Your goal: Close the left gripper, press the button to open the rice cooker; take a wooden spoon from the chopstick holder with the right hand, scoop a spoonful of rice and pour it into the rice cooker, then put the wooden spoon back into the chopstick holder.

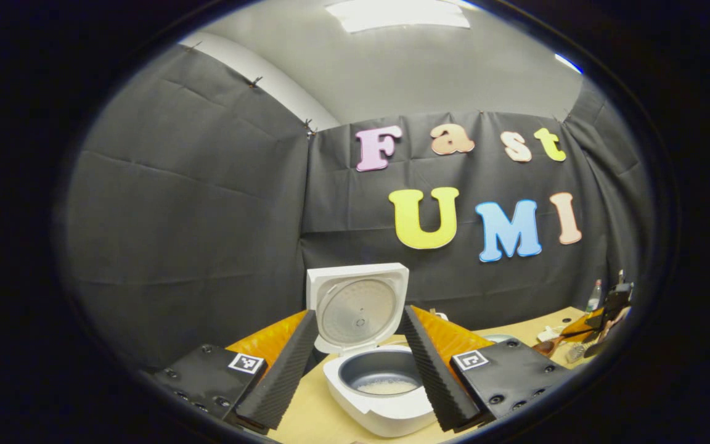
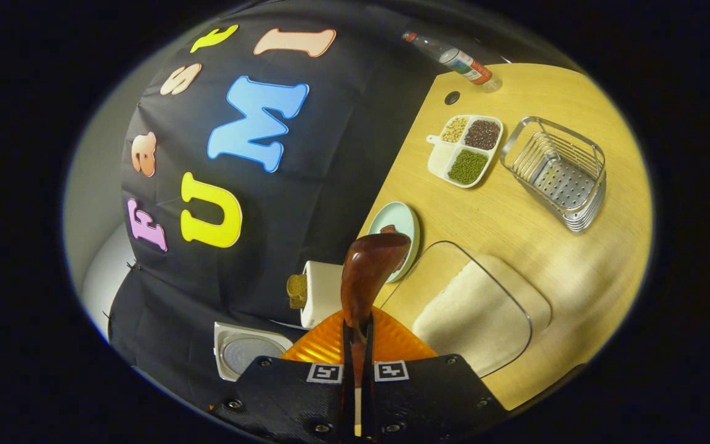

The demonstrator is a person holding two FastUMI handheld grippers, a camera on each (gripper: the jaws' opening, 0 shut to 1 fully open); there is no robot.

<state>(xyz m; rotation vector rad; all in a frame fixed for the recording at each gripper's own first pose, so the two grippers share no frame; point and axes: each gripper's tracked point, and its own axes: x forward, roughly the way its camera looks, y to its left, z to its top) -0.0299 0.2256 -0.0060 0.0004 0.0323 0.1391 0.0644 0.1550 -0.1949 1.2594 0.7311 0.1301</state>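
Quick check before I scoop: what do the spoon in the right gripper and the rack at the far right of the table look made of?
Wooden spoon: looks like dark reddish-brown wood with a glossy varnish, going by the highlights on its bowl. The right gripper is clamped on its handle. Rack: looks like bare shiny metal, thin wire sides over a perforated base.

From my left gripper [image 1: 360, 370], the fingers stand wide, and the way down into the cooker [image 1: 379, 385] pot is free; its raised lid [image 1: 358, 305] walls off the far side. On my right, bare table [image 2: 515, 216] lies between the rice container [image 2: 472, 314], divided dish [image 2: 466, 150] and wire basket [image 2: 555, 172]. The plate [image 2: 395, 237] sits just beside the container.
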